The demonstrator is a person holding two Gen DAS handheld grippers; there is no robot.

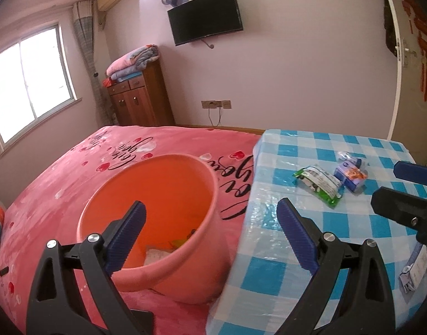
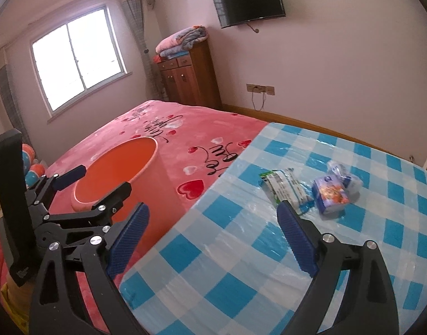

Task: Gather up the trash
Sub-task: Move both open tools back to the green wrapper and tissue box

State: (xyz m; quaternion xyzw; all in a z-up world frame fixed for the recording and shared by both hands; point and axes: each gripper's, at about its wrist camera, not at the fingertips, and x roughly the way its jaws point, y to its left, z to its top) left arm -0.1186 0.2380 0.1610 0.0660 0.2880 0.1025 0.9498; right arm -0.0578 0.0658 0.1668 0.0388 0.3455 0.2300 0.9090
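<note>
An orange bin point(image 1: 157, 217) stands on the pink bedspread, with some wrappers at its bottom point(image 1: 160, 254). It also shows in the right wrist view point(image 2: 115, 173). My left gripper point(image 1: 210, 215) is open and empty, over the bin's right rim; it shows in the right wrist view point(image 2: 99, 180). My right gripper point(image 2: 213, 217) is open and empty above the checked cloth; in the left wrist view point(image 1: 400, 180) it is at the right edge. A green-white wrapper point(image 2: 286, 187), a blue-orange carton point(image 2: 330, 195) and a crumpled clear wrapper point(image 2: 342, 170) lie on the cloth ahead of it.
A blue-white checked plastic cloth point(image 2: 241, 265) covers the right part of the bed point(image 1: 74, 173). Another grey wrapper point(image 1: 414, 268) lies at the cloth's right edge. A wooden cabinet point(image 1: 141, 97) with folded blankets, a wall TV and a window stand behind.
</note>
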